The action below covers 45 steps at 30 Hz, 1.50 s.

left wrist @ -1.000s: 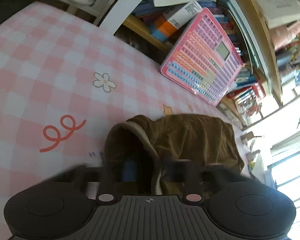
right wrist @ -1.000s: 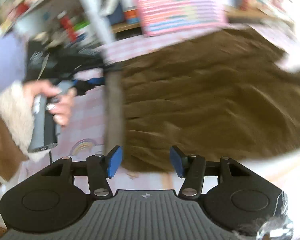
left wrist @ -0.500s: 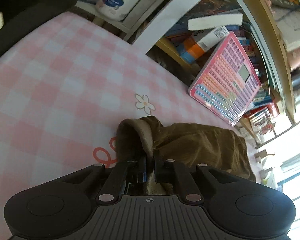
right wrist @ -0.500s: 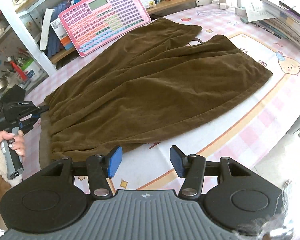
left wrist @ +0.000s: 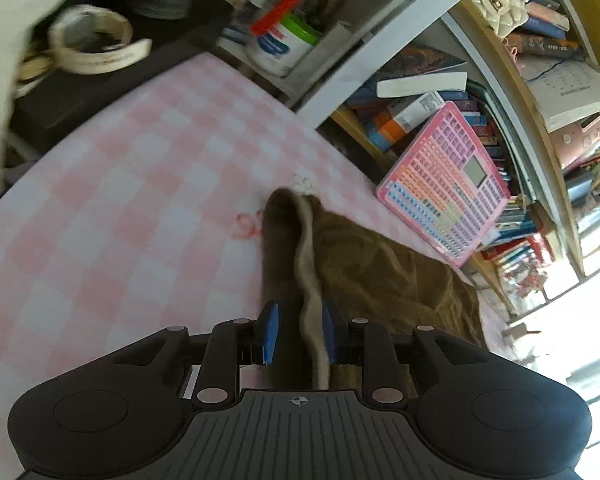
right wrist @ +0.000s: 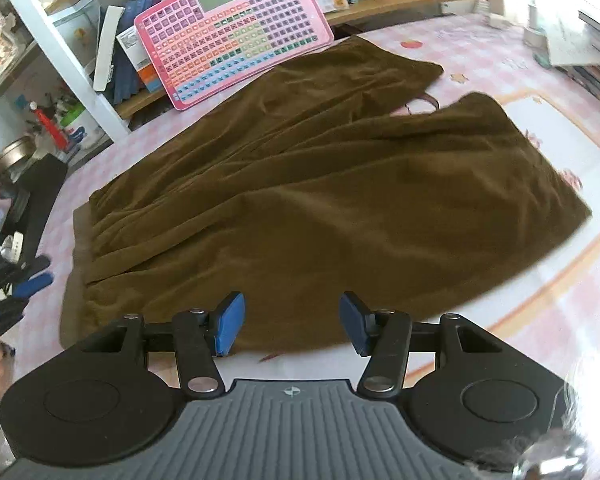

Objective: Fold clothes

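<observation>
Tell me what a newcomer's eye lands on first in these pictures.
First, the big brown skirt spread across the middle of the pink checked tablecloth. Next, the bright pink keyboard toy leaning against the bookshelf behind it. In the left wrist view, the skirt's waistband edge runs up between the left gripper's parted blue jaws.

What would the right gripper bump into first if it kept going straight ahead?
Probably the brown skirt. The open right gripper points right at its near edge, spread on the pink checked tablecloth; depth is hard to judge.
</observation>
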### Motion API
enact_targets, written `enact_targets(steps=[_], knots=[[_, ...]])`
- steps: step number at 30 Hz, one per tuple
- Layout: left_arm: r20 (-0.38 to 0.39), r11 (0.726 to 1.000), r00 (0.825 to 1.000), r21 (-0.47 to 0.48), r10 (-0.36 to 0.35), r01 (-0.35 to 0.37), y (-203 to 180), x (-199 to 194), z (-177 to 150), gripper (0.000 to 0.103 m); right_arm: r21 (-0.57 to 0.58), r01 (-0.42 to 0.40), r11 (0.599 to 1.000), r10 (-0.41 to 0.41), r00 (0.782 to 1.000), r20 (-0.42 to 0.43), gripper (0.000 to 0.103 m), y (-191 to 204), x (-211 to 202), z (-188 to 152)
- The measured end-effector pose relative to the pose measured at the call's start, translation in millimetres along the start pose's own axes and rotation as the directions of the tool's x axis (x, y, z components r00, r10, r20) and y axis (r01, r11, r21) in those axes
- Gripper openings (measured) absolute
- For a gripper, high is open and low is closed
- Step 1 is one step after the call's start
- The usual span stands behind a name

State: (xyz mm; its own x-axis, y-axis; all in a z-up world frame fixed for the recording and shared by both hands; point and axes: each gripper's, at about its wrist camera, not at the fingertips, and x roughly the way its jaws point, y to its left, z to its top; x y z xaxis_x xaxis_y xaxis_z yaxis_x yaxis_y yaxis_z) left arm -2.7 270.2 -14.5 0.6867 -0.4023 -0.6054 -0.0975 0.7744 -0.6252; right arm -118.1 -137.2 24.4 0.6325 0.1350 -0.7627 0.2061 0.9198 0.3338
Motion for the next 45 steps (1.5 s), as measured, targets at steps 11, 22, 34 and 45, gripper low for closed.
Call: enact_targets(steps=[11, 22, 34, 45], knots=[[0.102, 0.945, 0.951, 0.12, 0.292, -0.303, -55.5, -9.3, -79.9, 0.025, -0.109, -0.078, 0.991, 0.072, 0.996, -0.055, 0.051, -99.7, -13.6, 31.3], [0.14, 0.875, 0.899, 0.211, 0.414, -0.436, -62.8, -8.2, -91.4, 0.006, -0.011, 0.012, 1.0, -0.012, 0.999, -0.031, 0.051, -170.3, -29.8, 44.7], [0.296, 0.864, 0.862, 0.177, 0.411, -0.472, -99.0, -41.7, -106.8, 0.022, -0.133, 0.127, 0.983, -0.134, 0.99, -0.04, 0.039, -184.9, -14.2, 49.1], [0.161, 0.823, 0.872, 0.288, 0.463, -0.49, -116.0, 7.7, -133.2, 0.022, -0.423, 0.081, 0.902, -0.055, 0.996, 0.074, 0.009, -151.1, -32.9, 74.6]])
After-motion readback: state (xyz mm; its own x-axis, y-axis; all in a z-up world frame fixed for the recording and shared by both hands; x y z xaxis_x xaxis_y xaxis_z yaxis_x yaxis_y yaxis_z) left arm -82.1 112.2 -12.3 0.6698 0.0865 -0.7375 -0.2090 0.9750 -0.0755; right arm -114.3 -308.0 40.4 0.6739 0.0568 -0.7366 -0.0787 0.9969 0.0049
